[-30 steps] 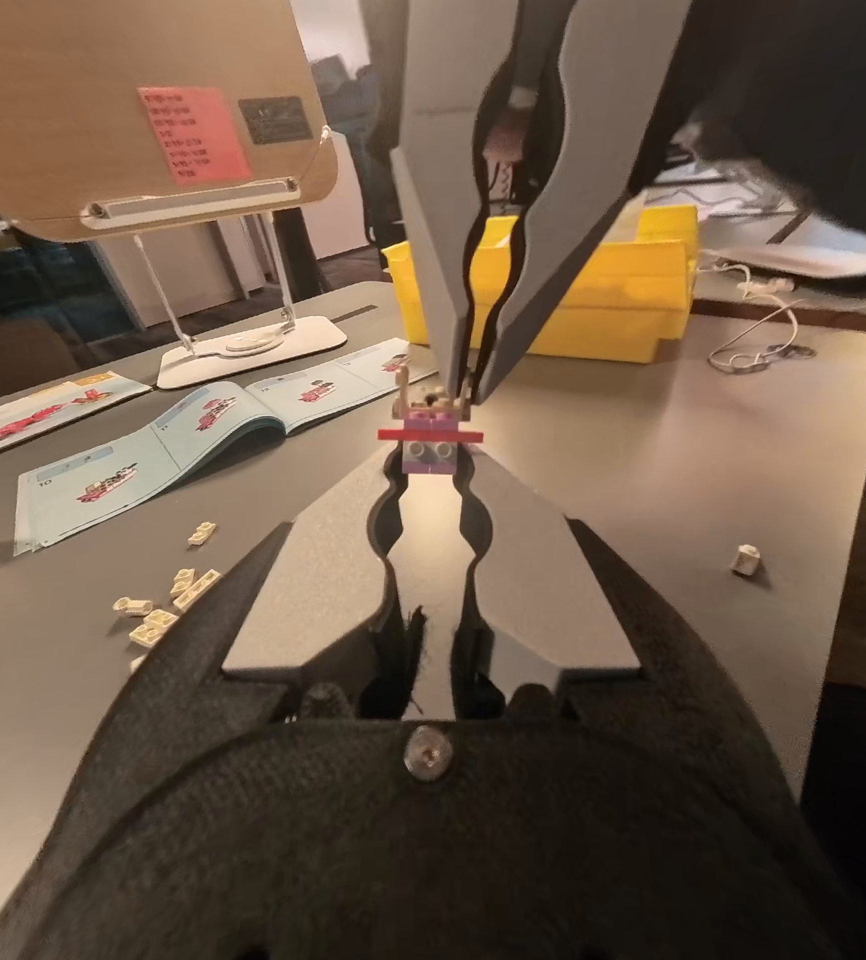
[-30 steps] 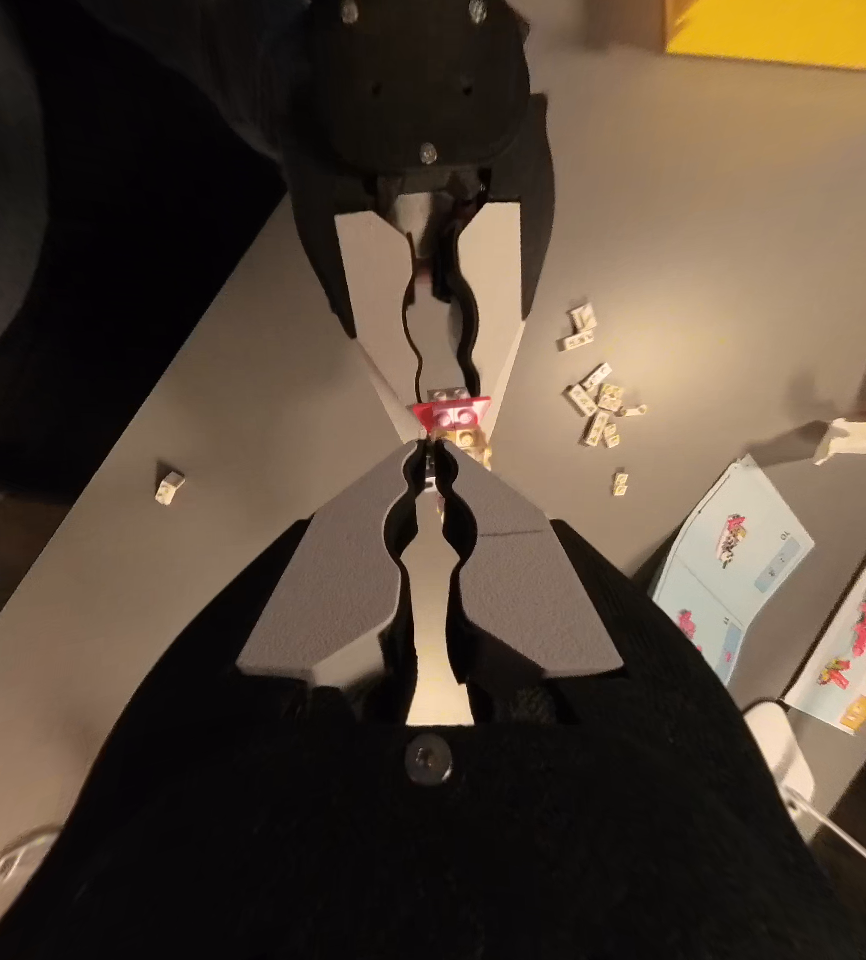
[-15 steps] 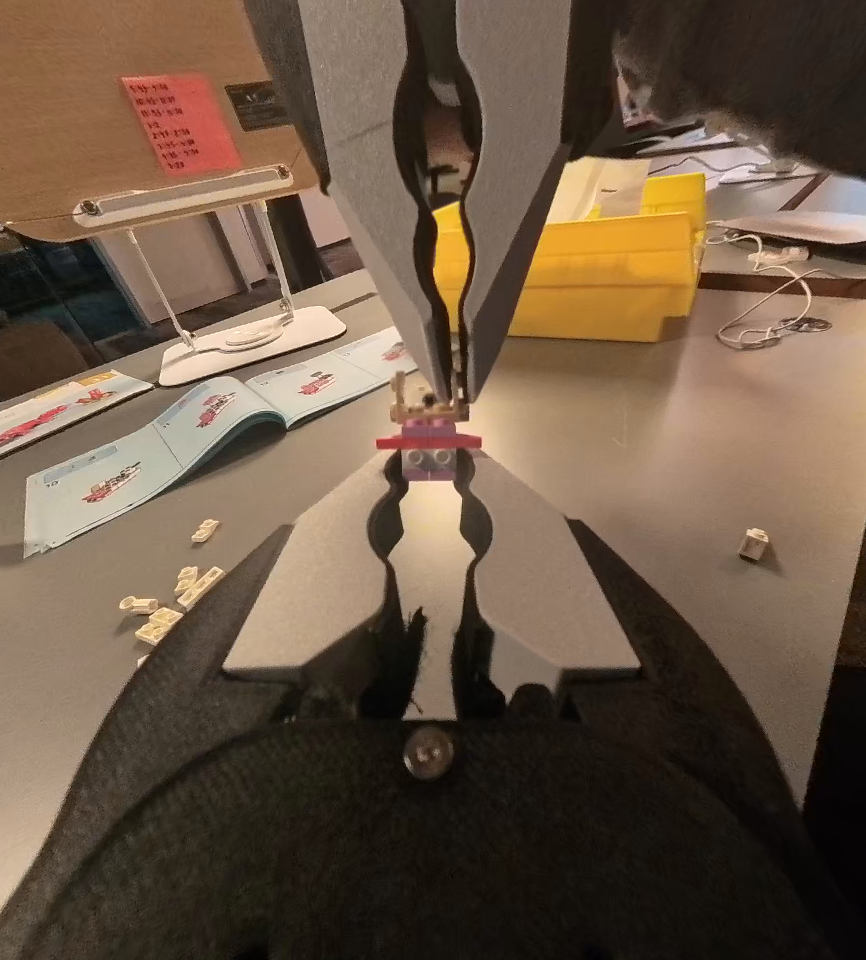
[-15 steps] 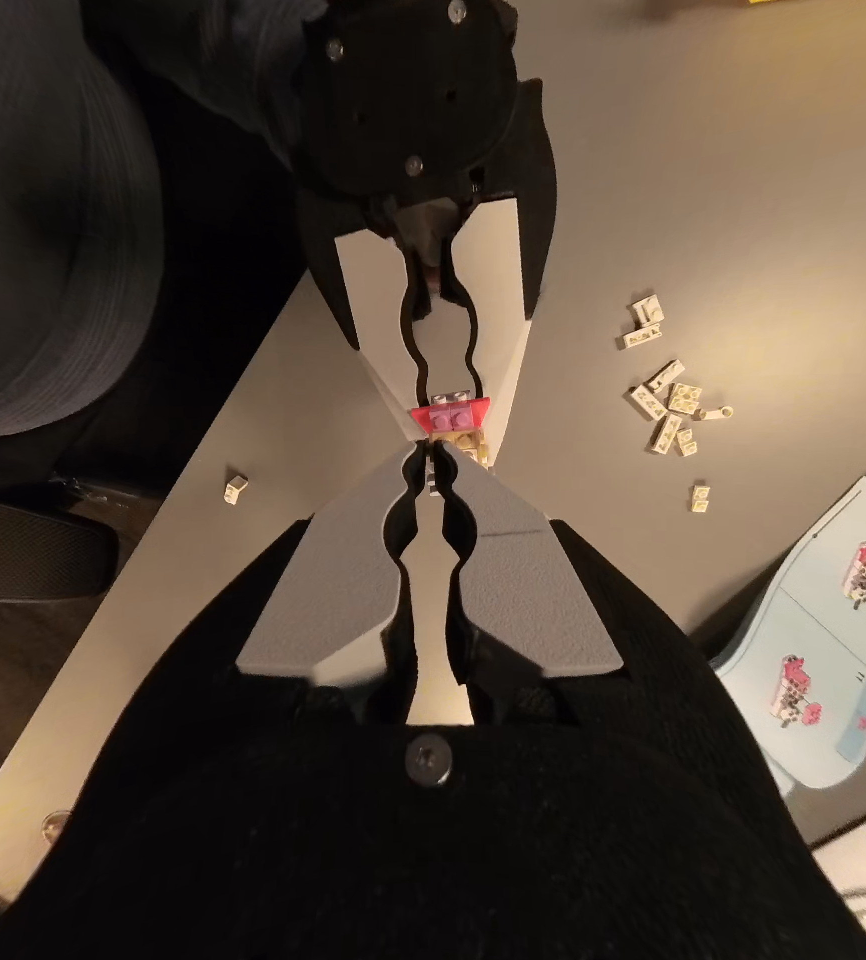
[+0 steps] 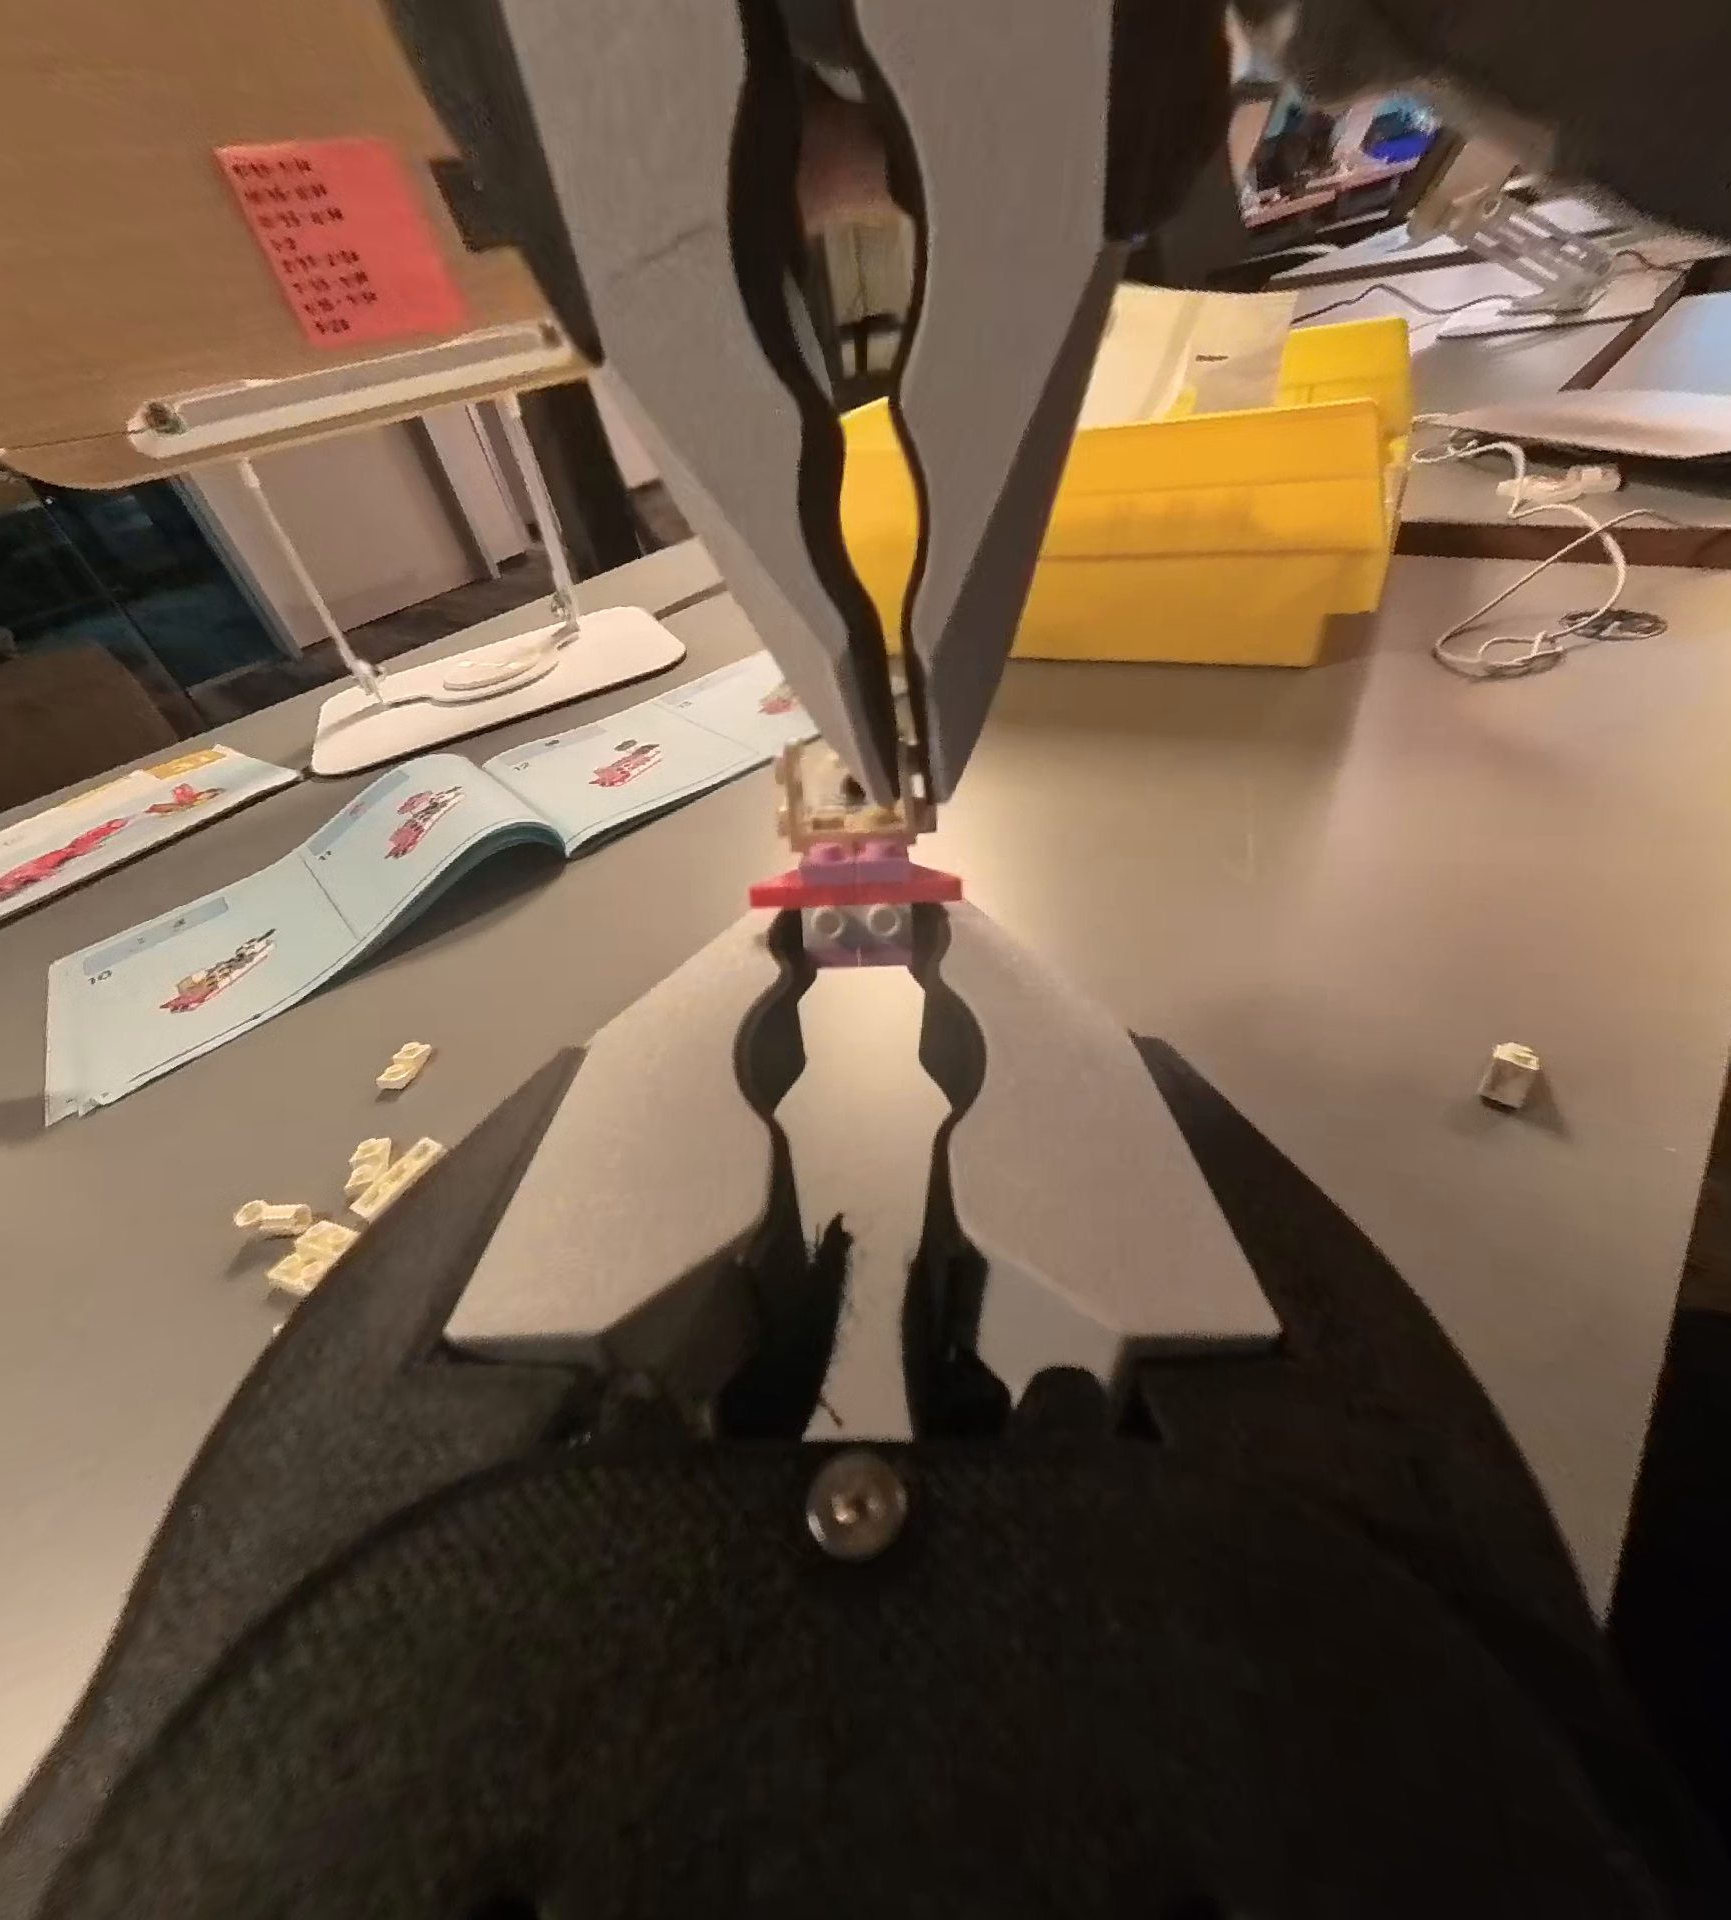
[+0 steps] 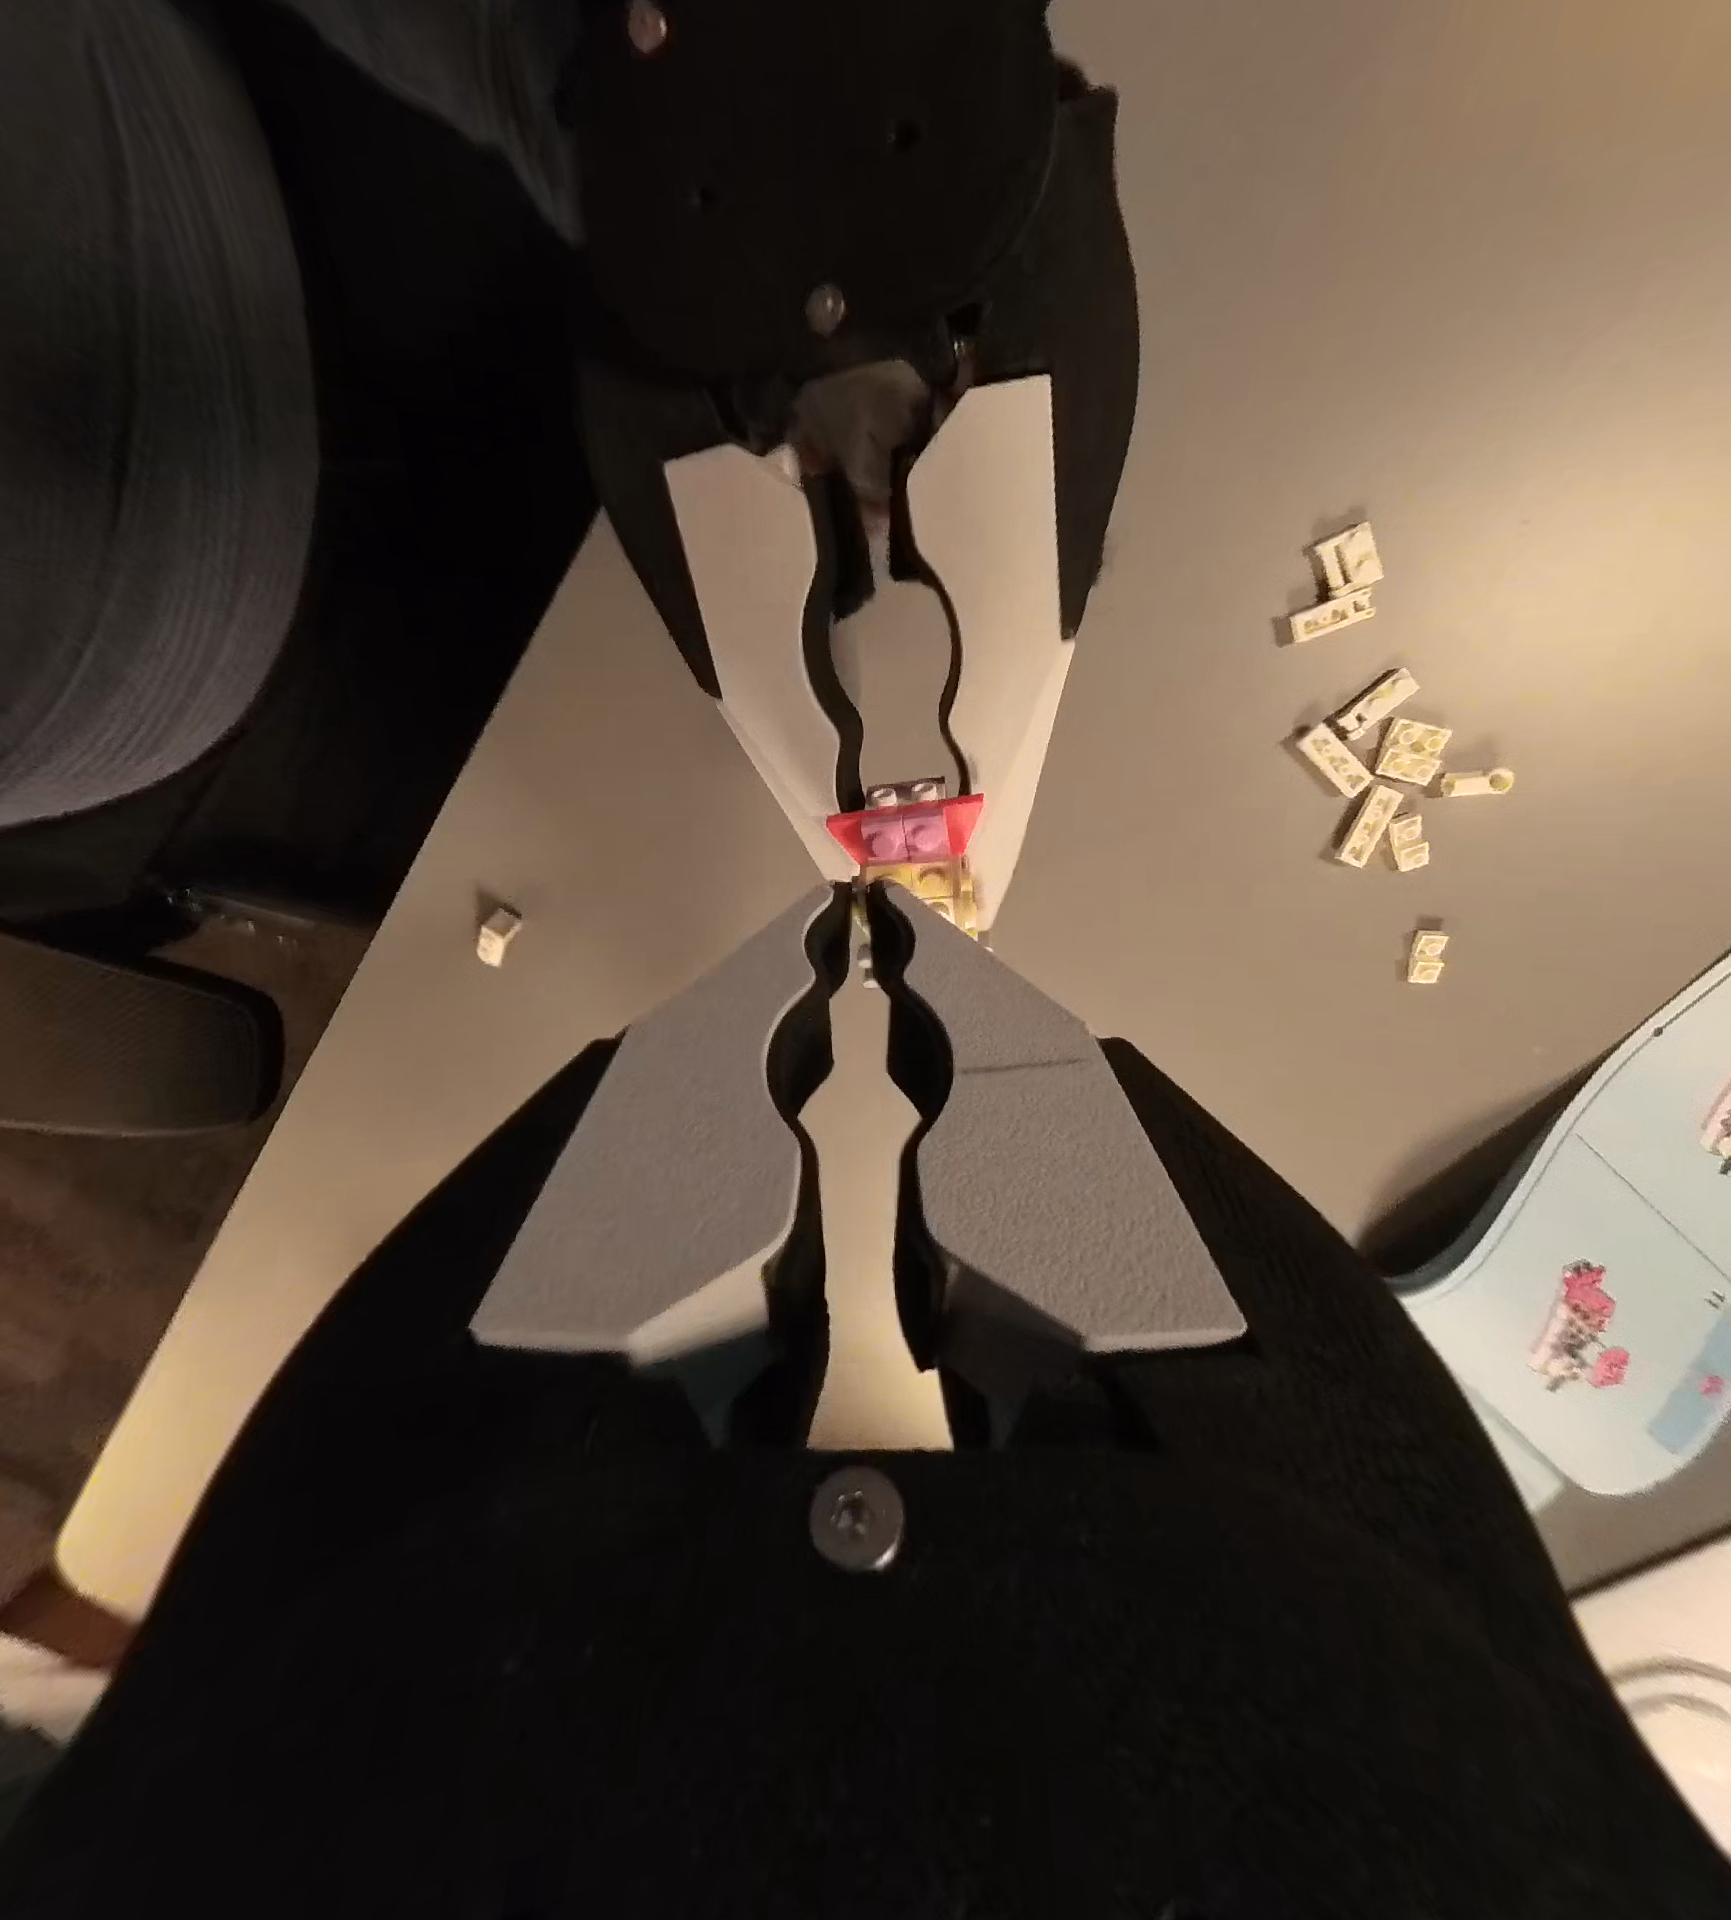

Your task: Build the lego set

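Grippers (image 5: 856, 940) (image 6: 861, 906) meet tip-to-tip, both pinching brick model (image 5: 856, 894).

**Loose bricks sharing a grey counter**

A grey counter (image 5: 1256, 935) is carrying scattered cream bricks (image 5: 352, 1205), open instruction booklets (image 5: 373, 883), a yellow bin (image 5: 1204, 561), a white stand base (image 5: 497, 675), a coiled cable (image 5: 1547, 623) and one stray brick (image 5: 1510, 1075).

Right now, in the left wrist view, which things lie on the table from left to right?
Light-blue open instruction booklet → scattered cream bricks → small brick assembly held in the fingers → single cream brick.
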Action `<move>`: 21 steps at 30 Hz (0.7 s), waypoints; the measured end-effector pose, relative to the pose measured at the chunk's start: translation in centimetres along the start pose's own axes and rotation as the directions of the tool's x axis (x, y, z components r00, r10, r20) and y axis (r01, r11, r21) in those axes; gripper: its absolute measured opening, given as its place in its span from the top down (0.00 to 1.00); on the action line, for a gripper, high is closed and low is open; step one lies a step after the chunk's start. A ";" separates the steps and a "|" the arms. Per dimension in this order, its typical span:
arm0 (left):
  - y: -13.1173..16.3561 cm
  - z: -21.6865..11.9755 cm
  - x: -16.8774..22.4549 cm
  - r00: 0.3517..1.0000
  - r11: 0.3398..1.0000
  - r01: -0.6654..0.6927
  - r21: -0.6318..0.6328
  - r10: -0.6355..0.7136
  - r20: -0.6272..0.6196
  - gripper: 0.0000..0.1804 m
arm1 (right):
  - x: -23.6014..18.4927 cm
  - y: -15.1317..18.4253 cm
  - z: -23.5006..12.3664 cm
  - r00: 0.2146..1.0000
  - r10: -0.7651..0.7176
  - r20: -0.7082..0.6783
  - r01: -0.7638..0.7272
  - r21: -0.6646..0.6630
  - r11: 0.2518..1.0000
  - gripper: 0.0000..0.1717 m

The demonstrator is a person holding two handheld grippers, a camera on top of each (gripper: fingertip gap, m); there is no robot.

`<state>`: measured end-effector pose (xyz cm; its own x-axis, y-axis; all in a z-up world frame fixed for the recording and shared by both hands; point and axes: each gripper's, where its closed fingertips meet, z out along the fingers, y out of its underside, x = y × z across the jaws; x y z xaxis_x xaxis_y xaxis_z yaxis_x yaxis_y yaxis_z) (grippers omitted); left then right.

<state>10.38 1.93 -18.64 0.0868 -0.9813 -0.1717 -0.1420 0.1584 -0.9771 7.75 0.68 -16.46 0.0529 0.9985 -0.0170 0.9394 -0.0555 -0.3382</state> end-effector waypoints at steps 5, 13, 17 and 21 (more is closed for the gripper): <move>-0.8 -0.4 0.3 1.000 0.998 -0.004 0.065 0.005 -0.026 0.92 | -0.5 -0.5 -0.6 0.999 0.041 -0.036 -0.036 0.128 0.991 0.94; -1.7 -1.2 -0.4 0.998 0.988 0.060 0.142 -0.057 -0.028 0.92 | -0.8 0.1 -3.8 0.969 0.175 -0.176 -0.118 0.295 0.948 0.77; -1.7 -1.1 -0.5 0.998 0.988 0.065 0.141 -0.063 -0.020 0.92 | -1.2 1.8 -2.8 0.912 0.246 -0.329 -0.129 0.339 0.932 0.79; -1.6 -1.0 -0.8 0.998 0.989 0.058 0.135 -0.060 0.006 0.92 | -1.2 2.3 -1.3 0.847 0.337 -0.411 -0.137 0.444 0.886 0.81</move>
<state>9.52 2.30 -16.81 0.1007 -0.9884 -0.1137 -0.0021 0.1141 -0.9935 10.27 -0.62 -15.94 0.5004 0.8263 0.2587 0.6745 -0.1847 -0.7148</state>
